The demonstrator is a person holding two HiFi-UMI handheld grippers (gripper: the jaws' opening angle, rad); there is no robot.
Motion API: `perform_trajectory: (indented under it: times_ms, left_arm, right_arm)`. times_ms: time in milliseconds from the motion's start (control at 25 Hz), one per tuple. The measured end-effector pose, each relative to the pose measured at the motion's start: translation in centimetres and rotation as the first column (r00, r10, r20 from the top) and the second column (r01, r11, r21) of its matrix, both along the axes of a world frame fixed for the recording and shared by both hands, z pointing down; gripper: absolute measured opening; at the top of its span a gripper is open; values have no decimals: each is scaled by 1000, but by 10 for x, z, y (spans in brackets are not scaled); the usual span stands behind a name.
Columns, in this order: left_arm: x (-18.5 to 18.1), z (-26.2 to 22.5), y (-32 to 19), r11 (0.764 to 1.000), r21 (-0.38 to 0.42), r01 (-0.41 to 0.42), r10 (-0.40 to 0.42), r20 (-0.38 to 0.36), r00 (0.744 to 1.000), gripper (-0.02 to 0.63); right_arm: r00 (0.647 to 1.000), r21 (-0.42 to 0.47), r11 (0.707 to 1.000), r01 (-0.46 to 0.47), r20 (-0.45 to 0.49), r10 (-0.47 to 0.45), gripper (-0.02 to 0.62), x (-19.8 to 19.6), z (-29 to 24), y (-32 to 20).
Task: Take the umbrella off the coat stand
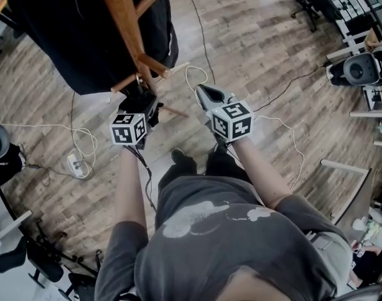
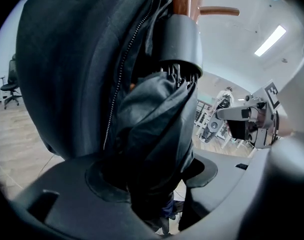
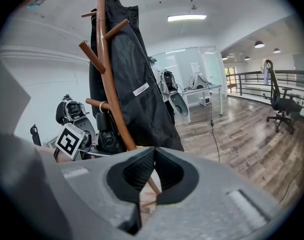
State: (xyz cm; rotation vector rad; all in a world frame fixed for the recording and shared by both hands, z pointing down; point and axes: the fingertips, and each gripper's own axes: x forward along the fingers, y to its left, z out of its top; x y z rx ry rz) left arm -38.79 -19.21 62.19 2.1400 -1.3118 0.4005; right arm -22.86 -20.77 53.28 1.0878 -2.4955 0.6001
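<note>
A folded black umbrella (image 2: 156,119) hangs upside down, its grey handle (image 2: 179,41) uppermost, from a low peg of the wooden coat stand (image 1: 125,17). A black coat (image 1: 71,30) hangs right behind it. My left gripper (image 2: 156,179) is at the stand and has the umbrella's bundled fabric filling the gap between its pads, touching both. In the right gripper view the umbrella (image 3: 109,134) shows beside the brown pole (image 3: 109,79). My right gripper (image 1: 203,93) hovers just right of the stand, shut and empty.
Wooden pegs (image 1: 156,64) stick out near both grippers. Cables and a white power strip (image 1: 78,165) lie on the wood floor at the left. An office chair (image 3: 281,101) and desks with equipment (image 1: 360,68) stand off to the right.
</note>
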Motion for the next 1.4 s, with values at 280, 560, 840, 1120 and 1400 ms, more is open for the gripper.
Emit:
perform_trajectory:
  times_ms: [280, 560, 840, 1120, 1400]
  left_arm:
    - [-4, -14, 4, 999, 24, 32, -32, -29, 999, 279]
    - [-7, -20, 12, 998, 15, 57, -57, -27, 998, 279]
    - [-15, -28, 18, 994, 18, 111, -111, -14, 994, 279]
    - [-29, -37, 30, 988, 23, 154, -154, 8, 988, 279]
    - [-43, -48, 45, 979, 32, 204, -205, 32, 978, 279]
  right_arm:
    - [1000, 16, 1000, 13, 6, -13, -2, -3, -8, 3]
    - [999, 26, 999, 41, 6, -41, -2, -1, -19, 7]
    - [995, 27, 995, 96, 10, -96, -2, -6, -23, 8]
    - [989, 31, 989, 143, 31, -144, -2, -20, -28, 11]
    - [977, 38, 978, 206, 42, -208, -2, -37, -33, 11]
